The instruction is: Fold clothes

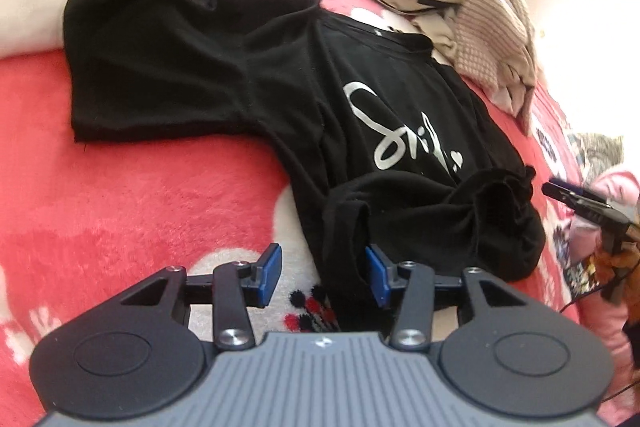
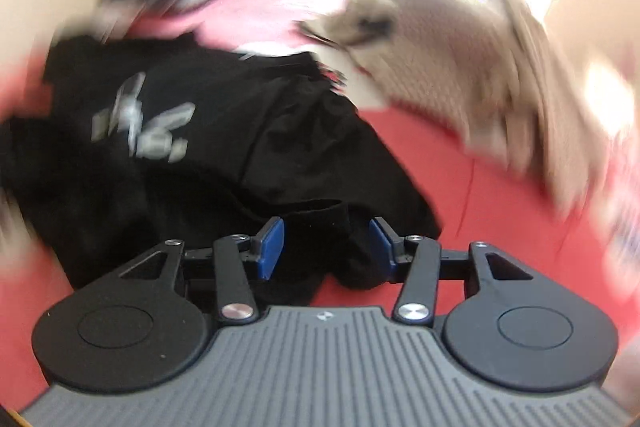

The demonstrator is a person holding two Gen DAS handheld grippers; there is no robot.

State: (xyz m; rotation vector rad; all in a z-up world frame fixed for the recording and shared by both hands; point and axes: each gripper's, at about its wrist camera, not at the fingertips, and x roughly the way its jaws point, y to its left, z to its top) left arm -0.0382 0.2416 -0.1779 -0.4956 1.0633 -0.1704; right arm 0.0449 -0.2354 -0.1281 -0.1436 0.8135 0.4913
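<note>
The black T-shirt (image 1: 248, 67) lies spread on the red blanket (image 1: 120, 195) of the bed, its lower hem bunched up toward the camera, so the fold looks to be only beginning. Both the left tool (image 1: 323, 275) and the right tool (image 2: 327, 247) stand released, pads apart, with hem cloth loose between them (the right view is badly blurred). Next, I judge, each must clench a hem corner and lift it toward the collar.
</note>
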